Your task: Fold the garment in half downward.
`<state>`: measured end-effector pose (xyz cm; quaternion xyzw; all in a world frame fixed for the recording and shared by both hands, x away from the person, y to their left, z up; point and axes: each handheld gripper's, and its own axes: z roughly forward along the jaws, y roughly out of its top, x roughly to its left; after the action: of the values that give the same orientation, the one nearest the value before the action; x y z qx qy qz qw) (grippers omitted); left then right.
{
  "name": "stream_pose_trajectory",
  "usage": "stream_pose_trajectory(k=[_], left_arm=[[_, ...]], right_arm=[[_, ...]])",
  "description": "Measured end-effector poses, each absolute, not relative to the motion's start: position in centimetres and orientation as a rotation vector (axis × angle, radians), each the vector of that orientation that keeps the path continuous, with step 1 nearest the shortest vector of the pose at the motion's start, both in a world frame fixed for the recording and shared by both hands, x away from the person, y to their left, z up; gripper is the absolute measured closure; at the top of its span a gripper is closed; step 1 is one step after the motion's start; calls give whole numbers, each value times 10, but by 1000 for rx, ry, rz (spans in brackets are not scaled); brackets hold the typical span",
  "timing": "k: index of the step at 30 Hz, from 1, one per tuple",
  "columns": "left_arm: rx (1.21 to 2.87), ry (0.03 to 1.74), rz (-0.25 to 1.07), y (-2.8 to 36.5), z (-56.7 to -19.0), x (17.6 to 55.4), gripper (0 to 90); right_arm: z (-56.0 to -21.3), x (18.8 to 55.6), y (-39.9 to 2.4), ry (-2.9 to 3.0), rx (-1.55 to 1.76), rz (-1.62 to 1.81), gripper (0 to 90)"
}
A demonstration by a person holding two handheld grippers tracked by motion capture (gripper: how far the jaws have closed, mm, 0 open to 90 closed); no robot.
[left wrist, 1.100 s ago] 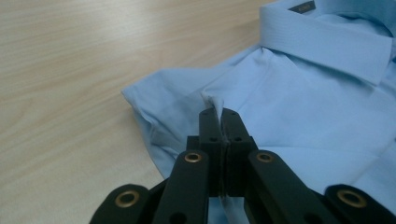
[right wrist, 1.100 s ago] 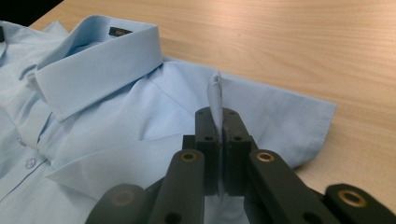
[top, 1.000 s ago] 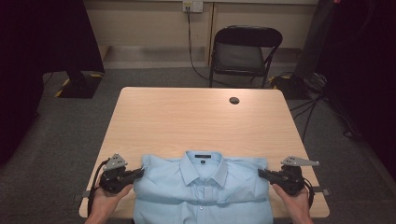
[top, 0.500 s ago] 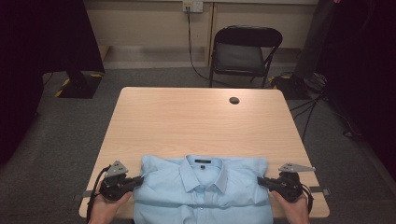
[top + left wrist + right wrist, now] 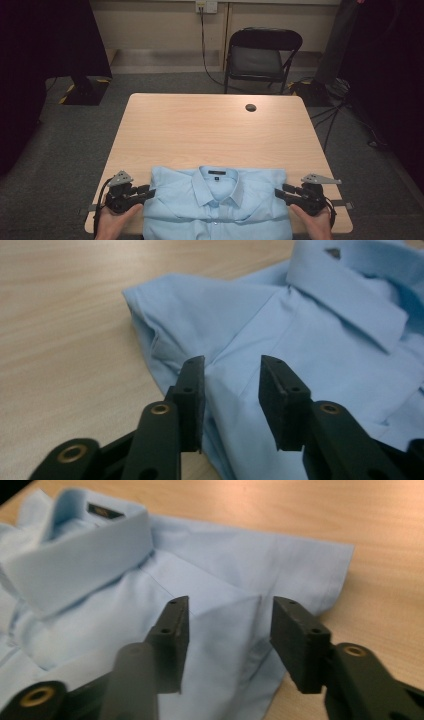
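A folded light blue shirt [image 5: 215, 205] lies collar-up at the near edge of the wooden table [image 5: 210, 130]. My left gripper [image 5: 150, 191] sits at its left shoulder edge and my right gripper [image 5: 278, 192] at its right shoulder edge. In the left gripper view the left gripper [image 5: 230, 365] has just been opening, and the shirt [image 5: 310, 355] lies slack under the gap, free of the pads. In the right gripper view the right gripper [image 5: 230, 605] has likewise just been opening over the shirt [image 5: 225, 560], whose collar [image 5: 85, 550] is at the left.
A round cable hole [image 5: 250, 107] is in the far part of the tabletop. A black folding chair [image 5: 262, 57] stands behind the table. Bare wood stretches beyond the shirt.
The shirt and both grippers slid a little toward the near table edge. Both pairs of jaws, shut on the shirt's shoulder edges before, now stand apart.
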<state>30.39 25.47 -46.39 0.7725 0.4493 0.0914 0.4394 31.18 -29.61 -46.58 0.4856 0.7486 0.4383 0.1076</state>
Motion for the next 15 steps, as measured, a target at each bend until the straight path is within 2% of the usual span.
stream_pose_trajectory(k=[2,5,9,15], left_arm=[[1915,1083,221,249,-460,302,635],[1919,1053,202,238,-457,301,608],[1954,1001,175,219,-455,300,630],[2058,978,134,196,-467,297,623]], right_arm=[[-458,308,-296,2173,1421,1344,424],[-448,301,-291,2161,1383,1371,375],[-442,291,-273,2220,1292,1379,518],[-452,286,-247,2335,1271,1324,546]])
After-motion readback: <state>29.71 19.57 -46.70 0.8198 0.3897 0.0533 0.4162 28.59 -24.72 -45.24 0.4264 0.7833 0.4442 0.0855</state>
